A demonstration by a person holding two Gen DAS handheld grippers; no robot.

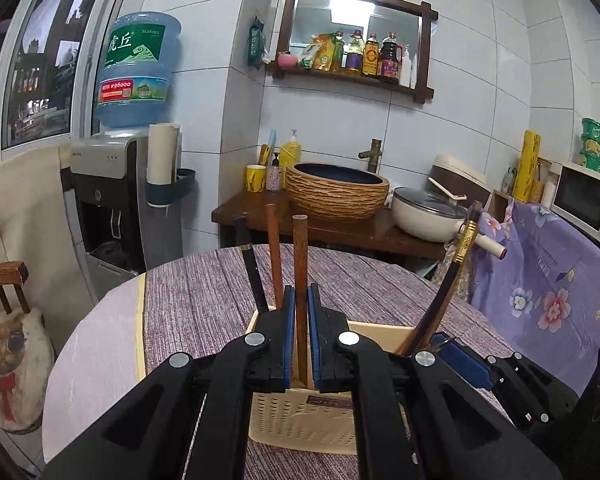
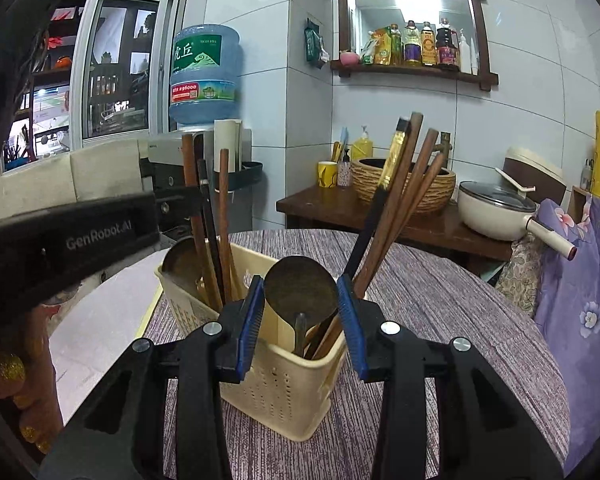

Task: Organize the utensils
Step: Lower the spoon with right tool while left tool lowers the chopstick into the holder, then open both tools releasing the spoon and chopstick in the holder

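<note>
Through the left wrist camera, your left tongs [image 1: 300, 336] are pinching a round brown wooden chopstick [image 1: 300, 272] between the blue ribbed pads [image 1: 288, 336]. The stick stands nearly upright, its lower end inside the cream perforated plastic basket [image 1: 300, 416] on the counter [image 1: 204, 296], which wears a purple striped woven cloth. A flatter reddish stick [image 1: 275, 256] rises just behind at 11 o'clock, and a black chopstick with a gold band [image 1: 460, 264] leans away at 2 o'clock. To finish this step well, I'd judge you should keep the stick vertical, ease it down until it bottoms out, and only then let go, so it does not tip across the divider.

Through the right wrist camera, your right tongs [image 2: 300, 320] are spread wide, holding nothing, straddling the near compartment. A dull metal spoon bowl [image 2: 300, 292] sits between them, facing you, its handle down in the basket. Brown wooden chopsticks [image 2: 400, 208] fan toward 1 o'clock; another bundle stands in the far compartment at 10 o'clock, where the left tongs reach in.
</note>
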